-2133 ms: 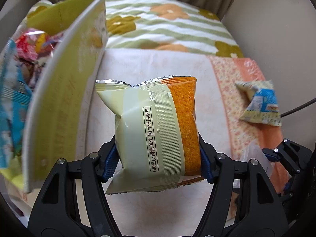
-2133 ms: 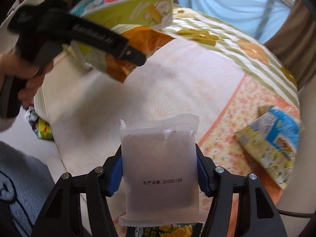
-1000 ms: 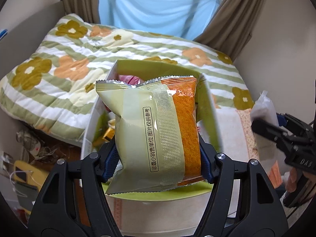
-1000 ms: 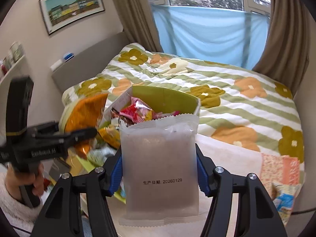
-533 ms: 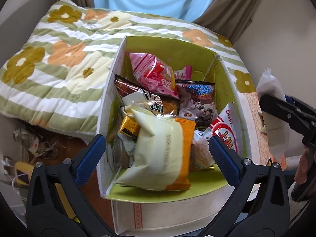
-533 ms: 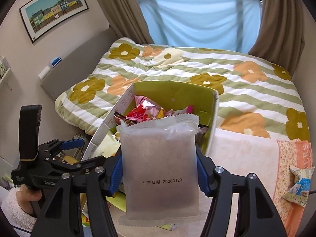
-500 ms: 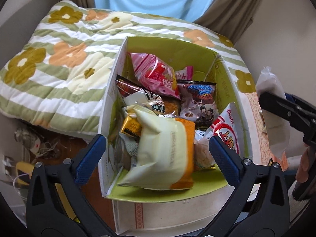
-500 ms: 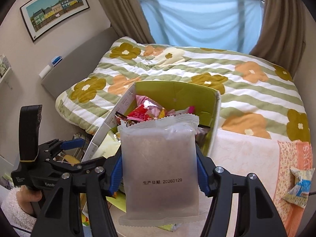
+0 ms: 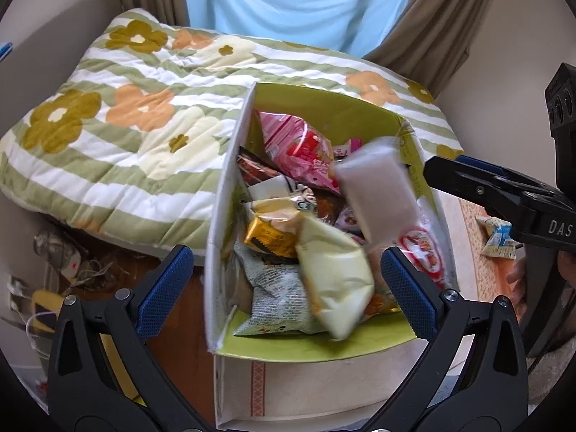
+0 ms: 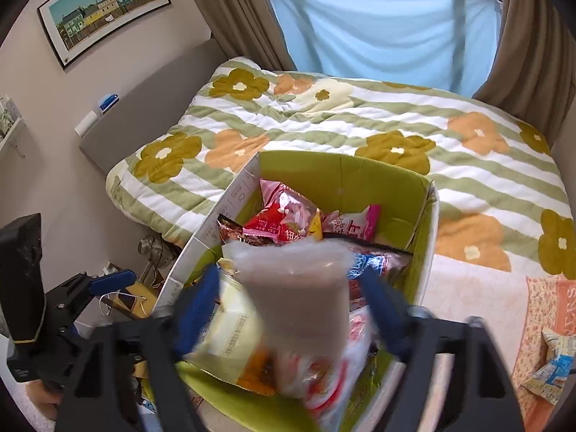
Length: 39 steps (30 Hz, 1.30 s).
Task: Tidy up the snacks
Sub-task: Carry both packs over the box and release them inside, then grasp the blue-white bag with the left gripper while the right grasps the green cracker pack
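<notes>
A green-lined cardboard box [image 9: 324,104] holds several snack packets; it also shows in the right wrist view [image 10: 345,176]. My left gripper [image 9: 288,280] is open and empty above the box's near end. The cream-and-orange cake packet [image 9: 333,270] lies in the box. My right gripper [image 10: 291,306] is open, its fingers blurred. The frosted white packet [image 10: 295,288] is free between them, dropping over the box; in the left wrist view the packet [image 9: 378,187] is blurred in mid-air above the snacks.
A flowered green-striped quilt [image 9: 126,126] covers the bed behind the box. A blue-and-yellow snack packet [image 10: 550,370] lies on the orange patterned cloth at right. Cables and clutter [image 9: 61,259] sit on the floor left of the box.
My right gripper opened and let go of the frosted white packet, which falls toward the box. The cake packet, dropped earlier by my left gripper, has settled among the snacks.
</notes>
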Motion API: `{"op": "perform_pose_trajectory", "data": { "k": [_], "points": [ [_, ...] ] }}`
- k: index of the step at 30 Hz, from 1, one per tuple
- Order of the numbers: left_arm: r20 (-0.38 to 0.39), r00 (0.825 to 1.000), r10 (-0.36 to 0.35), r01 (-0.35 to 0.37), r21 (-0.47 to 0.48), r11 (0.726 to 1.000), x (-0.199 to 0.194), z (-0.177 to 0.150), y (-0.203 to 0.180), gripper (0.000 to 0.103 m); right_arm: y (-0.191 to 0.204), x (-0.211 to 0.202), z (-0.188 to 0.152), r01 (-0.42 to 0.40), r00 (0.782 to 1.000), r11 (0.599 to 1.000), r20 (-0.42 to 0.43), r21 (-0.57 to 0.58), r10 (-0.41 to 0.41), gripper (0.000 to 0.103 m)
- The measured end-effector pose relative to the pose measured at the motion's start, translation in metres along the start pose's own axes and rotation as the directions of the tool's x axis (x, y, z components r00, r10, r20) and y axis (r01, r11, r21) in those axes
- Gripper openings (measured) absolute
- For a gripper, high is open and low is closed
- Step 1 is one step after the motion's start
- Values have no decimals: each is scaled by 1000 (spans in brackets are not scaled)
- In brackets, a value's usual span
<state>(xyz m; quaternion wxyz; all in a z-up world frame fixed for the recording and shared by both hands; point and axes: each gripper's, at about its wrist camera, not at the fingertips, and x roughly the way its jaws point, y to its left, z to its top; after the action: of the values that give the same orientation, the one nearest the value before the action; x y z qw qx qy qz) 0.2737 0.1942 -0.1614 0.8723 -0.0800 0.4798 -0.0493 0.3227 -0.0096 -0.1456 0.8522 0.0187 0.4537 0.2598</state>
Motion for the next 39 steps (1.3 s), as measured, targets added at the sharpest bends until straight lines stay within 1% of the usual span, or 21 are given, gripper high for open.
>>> {"op": "perform_pose_trajectory", "data": {
  "k": [1,5,9,14,16,17,18,20,21,23,26,28,29,30,31,33,34,36,37,39],
  "points": [
    [2,1000,0,0,2,1000,0,0,0,103,-1,-1,-2,-2,1000,1000,12,9,2,98],
    [-3,1000,-15,15,14,1000,0,-2,-1,103,-3,-6,-11,-12,999,999,32,35,11,99],
    [2,999,-32,32,48,998,-3,-3,-10,103,-6,-17,-21,10,998,999,69,47,-14,101],
    [14,996,-84,82,102,991,-7,-2,-23,103,-7,-40,-30,49,990,996,133,68,-57,101],
    [10,993,-117,115,129,985,-7,2,-31,103,-10,-49,-32,62,990,994,123,91,-73,101],
    [9,990,-138,135,153,979,-7,4,-38,103,-12,-54,-32,74,990,991,113,112,-87,101],
    [12,989,-150,146,174,974,-8,5,-45,103,-16,-64,-36,97,986,986,121,139,-114,101],
    [16,984,-178,169,229,959,-9,7,-63,103,-21,-80,-42,142,976,975,140,170,-167,101],
    [12,981,-193,184,251,950,-9,9,-73,103,-25,-91,-47,177,967,965,148,193,-207,101],
    [-1,973,-230,221,284,933,-8,10,-93,103,-36,-110,-58,232,949,942,157,243,-274,101],
    [-26,961,-275,268,325,907,-5,12,-126,103,-53,-133,-76,293,925,908,150,301,-348,101],
    [-47,953,-299,296,354,887,-2,13,-151,103,-71,-151,-92,360,897,866,124,348,-423,101],
    [-60,948,-314,313,369,875,0,12,-166,103,-77,-156,-98,379,888,850,116,365,-445,101],
    [-72,942,-327,329,382,864,2,12,-181,103,-87,-164,-108,400,876,827,102,395,-472,101],
    [-83,938,-337,342,393,854,6,12,-197,103,-96,-170,-116,410,869,809,91,421,-487,101],
    [-109,929,-355,368,399,840,12,12,-221,103,-115,-184,-135,435,850,765,64,476,-523,101],
    [-131,920,-369,390,397,831,18,12,-237,103,-128,-189,-148,468,832,725,26,506,-555,101],
    [-175,905,-389,426,394,814,28,10,-265,103,-145,-194,-166,513,809,667,-45,540,-586,101],
    [-196,896,-398,443,395,805,33,8,-280,103,-159,-196,-180,524,806,637,-86,566,-586,101],
    [-233,885,-402,464,400,790,45,3,-308,103,-177,-197,-202,519,810,598,-129,611,-572,101]
  ]
}}
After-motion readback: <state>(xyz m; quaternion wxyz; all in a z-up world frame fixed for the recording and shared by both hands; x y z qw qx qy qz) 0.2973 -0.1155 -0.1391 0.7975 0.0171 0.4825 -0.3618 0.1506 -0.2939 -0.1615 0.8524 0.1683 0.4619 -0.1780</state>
